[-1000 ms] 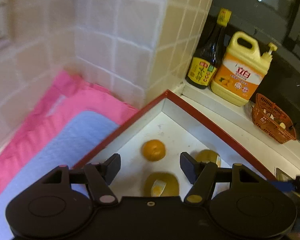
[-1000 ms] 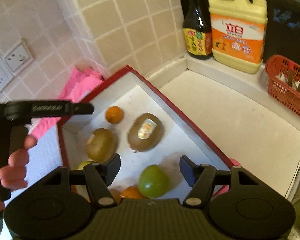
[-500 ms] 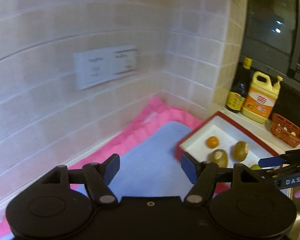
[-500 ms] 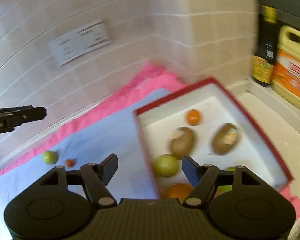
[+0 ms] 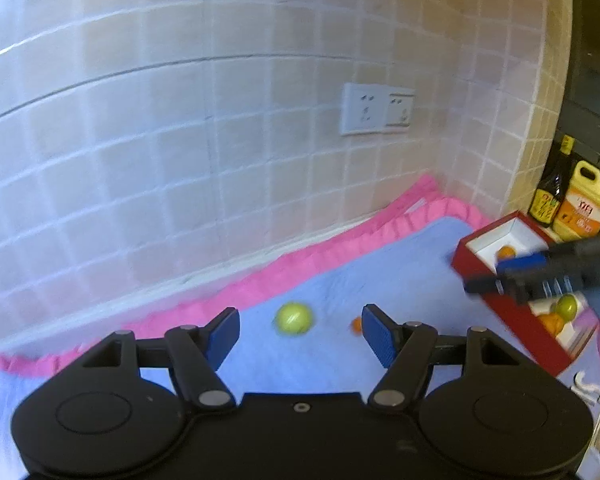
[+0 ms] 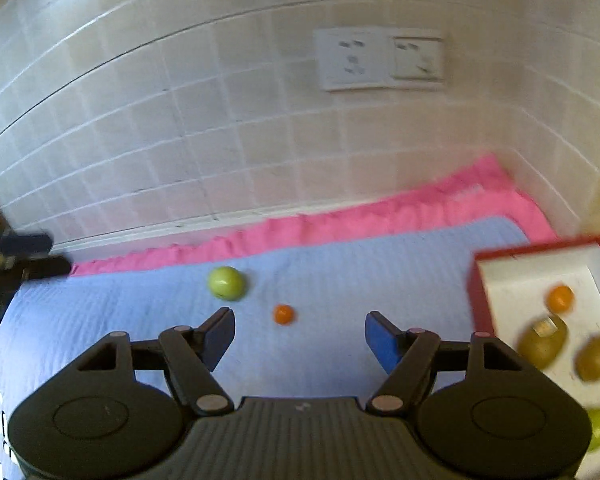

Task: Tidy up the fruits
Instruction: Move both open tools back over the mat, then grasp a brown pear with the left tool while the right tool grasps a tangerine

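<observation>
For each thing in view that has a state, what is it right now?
Left hand-held gripper: open, empty.
Right hand-held gripper: open, empty.
Green fruit: loose on the blue mat.
Small orange fruit: loose on the mat.
Red box: open, fruit inside.

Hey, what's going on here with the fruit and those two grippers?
A person is sorting fruit into a red box with a handheld gripper in each hand. Both the left gripper and the right gripper are open and empty, their jaws having just been opening. They point at the blue mat, where a green fruit and a small orange fruit lie loose. The box already holds kiwis, an orange and other fruit.
</observation>
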### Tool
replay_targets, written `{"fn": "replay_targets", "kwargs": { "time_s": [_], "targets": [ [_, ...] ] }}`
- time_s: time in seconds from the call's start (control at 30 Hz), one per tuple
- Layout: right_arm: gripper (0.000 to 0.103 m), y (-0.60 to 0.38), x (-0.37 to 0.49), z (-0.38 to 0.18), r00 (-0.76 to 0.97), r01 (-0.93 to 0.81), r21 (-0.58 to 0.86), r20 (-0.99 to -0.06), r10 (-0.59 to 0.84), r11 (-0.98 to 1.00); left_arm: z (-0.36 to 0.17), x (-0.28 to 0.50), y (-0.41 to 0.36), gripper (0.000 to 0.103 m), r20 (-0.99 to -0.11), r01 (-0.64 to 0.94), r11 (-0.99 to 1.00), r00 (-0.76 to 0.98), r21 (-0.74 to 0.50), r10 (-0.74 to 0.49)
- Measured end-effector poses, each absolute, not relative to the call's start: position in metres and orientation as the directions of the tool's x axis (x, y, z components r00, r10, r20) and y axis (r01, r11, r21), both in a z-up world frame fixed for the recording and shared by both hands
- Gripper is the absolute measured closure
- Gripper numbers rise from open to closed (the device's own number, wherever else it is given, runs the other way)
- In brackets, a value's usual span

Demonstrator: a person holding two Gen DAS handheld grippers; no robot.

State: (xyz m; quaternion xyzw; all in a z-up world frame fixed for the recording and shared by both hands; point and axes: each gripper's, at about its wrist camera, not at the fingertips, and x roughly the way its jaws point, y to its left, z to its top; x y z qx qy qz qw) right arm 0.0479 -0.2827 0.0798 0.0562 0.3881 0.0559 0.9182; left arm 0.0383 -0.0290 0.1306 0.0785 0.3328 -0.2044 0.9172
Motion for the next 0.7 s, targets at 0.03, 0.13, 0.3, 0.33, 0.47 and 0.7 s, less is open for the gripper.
{"fn": "replay_targets", "kwargs": {
  "time_s": [0.03,0.13,0.3,0.33,0.47,0.7],
  "targets": [
    [0.029,-0.276,0.053,0.08,0.695,-0.076,0.149,-0.701,0.16,0.986,0.127,0.031,-0.019,0.023,-0.648,0.419,0.908,0.692,0.001,-0.318],
    [0.03,-0.26,0.071,0.073,0.683,-0.106,0.154,-0.707,0.185,0.982,0.111,0.013,0.001,0.023,-0.673,0.402,0.915,0.673,-0.015,-0.307],
    [0.033,-0.249,0.103,0.043,0.633,-0.094,0.166,-0.751,0.188,0.982,0.073,-0.016,0.032,0.023,-0.729,0.4,0.915,0.611,-0.051,-0.308],
    [0.036,-0.247,0.109,0.034,0.619,-0.093,0.17,-0.762,0.191,0.981,0.065,-0.022,0.036,0.023,-0.739,0.398,0.915,0.596,-0.067,-0.314],
    [0.044,-0.244,0.129,0.007,0.572,-0.068,0.169,-0.801,0.177,0.983,0.034,-0.037,0.042,0.023,-0.787,0.423,0.9,0.52,-0.1,-0.332],
    [0.044,-0.25,0.148,-0.03,0.526,-0.003,0.206,-0.832,0.177,0.979,-0.005,-0.034,0.04,0.023,-0.834,0.456,0.885,0.448,-0.096,-0.322]
  ]
}}
